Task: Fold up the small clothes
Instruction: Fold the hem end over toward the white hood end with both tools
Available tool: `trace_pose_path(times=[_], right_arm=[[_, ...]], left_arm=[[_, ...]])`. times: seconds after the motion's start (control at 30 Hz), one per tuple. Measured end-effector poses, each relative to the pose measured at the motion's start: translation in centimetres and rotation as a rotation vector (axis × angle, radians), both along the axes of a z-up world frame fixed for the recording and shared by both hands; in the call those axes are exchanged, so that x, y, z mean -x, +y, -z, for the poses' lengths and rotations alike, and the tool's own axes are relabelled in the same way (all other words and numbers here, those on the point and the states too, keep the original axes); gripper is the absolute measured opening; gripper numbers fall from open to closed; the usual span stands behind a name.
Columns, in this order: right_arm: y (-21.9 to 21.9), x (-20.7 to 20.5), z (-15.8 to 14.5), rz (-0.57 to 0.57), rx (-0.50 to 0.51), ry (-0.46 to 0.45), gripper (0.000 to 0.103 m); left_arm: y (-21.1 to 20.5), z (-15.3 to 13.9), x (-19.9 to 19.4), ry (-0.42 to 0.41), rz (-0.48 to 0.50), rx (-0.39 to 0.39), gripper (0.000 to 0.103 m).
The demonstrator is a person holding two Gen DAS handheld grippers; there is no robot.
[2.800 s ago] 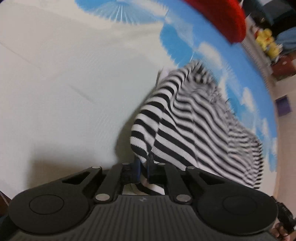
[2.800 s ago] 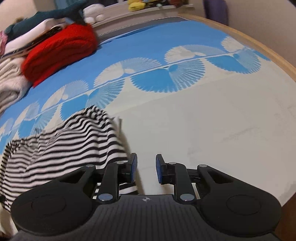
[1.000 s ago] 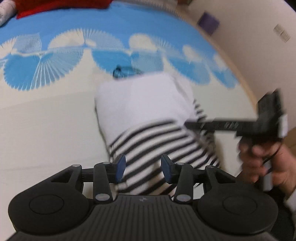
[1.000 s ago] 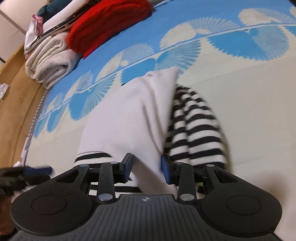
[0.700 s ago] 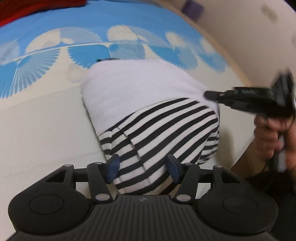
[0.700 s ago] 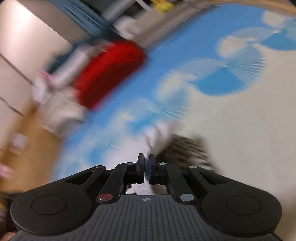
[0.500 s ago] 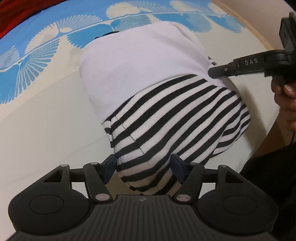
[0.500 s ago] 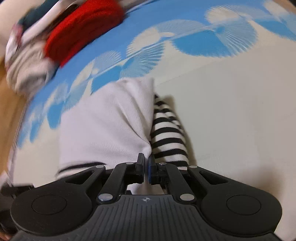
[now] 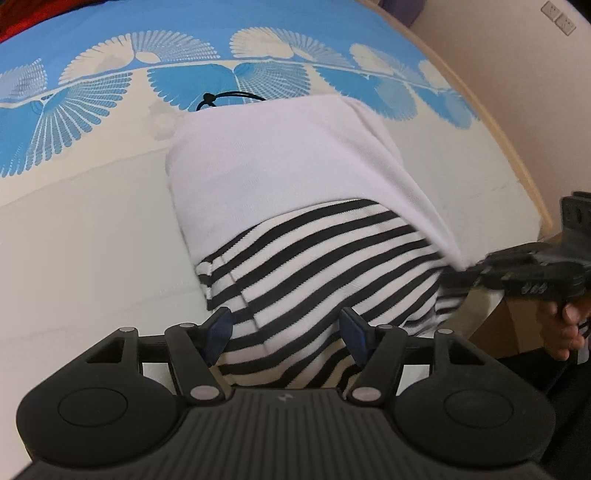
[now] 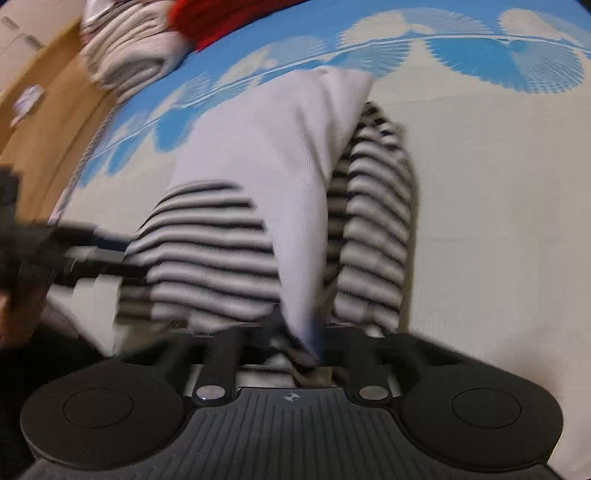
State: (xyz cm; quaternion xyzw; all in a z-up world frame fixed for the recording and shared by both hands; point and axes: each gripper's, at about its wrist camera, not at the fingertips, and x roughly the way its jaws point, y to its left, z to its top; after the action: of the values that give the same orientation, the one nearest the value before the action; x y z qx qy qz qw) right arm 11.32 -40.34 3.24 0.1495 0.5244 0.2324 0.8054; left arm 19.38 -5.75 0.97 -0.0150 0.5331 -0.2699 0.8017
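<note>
A small black-and-white striped garment (image 9: 317, 266) with a plain white part (image 9: 280, 162) lies bunched on the cream and blue mat (image 9: 74, 229). My left gripper (image 9: 286, 332) is open, its blue pads either side of the striped hem, not pinching it. In the left wrist view my right gripper (image 9: 454, 275) reaches in from the right at the garment's right edge. In the right wrist view the garment (image 10: 258, 192) fills the middle and the white fabric runs down between the right gripper's fingers (image 10: 295, 336), which are blurred and covered by cloth.
A black hair tie (image 9: 225, 98) lies on the mat just behind the garment. A red knit item (image 10: 229, 14) and folded pale clothes (image 10: 125, 55) are stacked at the mat's far corner. The mat's wooden edge (image 9: 517, 158) runs along the right.
My left gripper's jaws have opened wider around the striped hem. My right gripper, shut half a second ago at the white fabric's edge, has moved closer along the garment, and its view is now blurred.
</note>
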Motion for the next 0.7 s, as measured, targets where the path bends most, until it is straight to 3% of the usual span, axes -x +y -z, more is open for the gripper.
trace_pose_path(times=[0.1, 0.13, 0.2, 0.3, 0.4, 0.47, 0.53, 0.6, 0.7], right_arm=[[-4.1, 1.0, -1.8, 0.151, -0.116, -0.070, 0.004], [-4.6, 1.2, -1.6, 0.166, -0.099, -0.060, 0.004], [-2.8, 1.0, 0.4, 0.079, 0.048, 0.030, 0.003], [0.2, 0.8, 2.0, -0.048, 0.209, 0.079, 0.004], [-0.5, -0.4, 0.3, 0.070, 0.164, 0.017, 0.009], [-1.5, -1.0, -1.6, 0.177, 0.089, -0.087, 0.022], [-2.4, -1.8, -2.5, 0.279, -0.013, -0.131, 0.046], [-2.3, -3.1, -2.0, 0.317, -0.049, -0.116, 0.053], [-1.2, -5.9, 0.1, 0.351, -0.002, -0.031, 0.064]], left_arm=[[-1.0, 1.4, -0.3, 0.027, 0.051, -0.070, 0.070], [-1.4, 2.0, -0.3, 0.041, 0.070, -0.101, 0.070], [-2.3, 2.9, -0.1, 0.048, 0.107, -0.172, 0.070], [-2.4, 3.1, -0.5, 0.081, 0.111, -0.174, 0.070], [-1.3, 2.0, -1.8, 0.089, 0.054, -0.091, 0.070], [-0.1, 1.2, -2.7, 0.092, -0.004, 0.002, 0.071], [1.1, 0.6, -3.9, 0.083, -0.087, 0.072, 0.076], [2.3, 0.8, -5.2, 0.100, -0.194, 0.112, 0.079], [3.8, 2.5, -7.0, 0.189, -0.342, 0.170, 0.079]])
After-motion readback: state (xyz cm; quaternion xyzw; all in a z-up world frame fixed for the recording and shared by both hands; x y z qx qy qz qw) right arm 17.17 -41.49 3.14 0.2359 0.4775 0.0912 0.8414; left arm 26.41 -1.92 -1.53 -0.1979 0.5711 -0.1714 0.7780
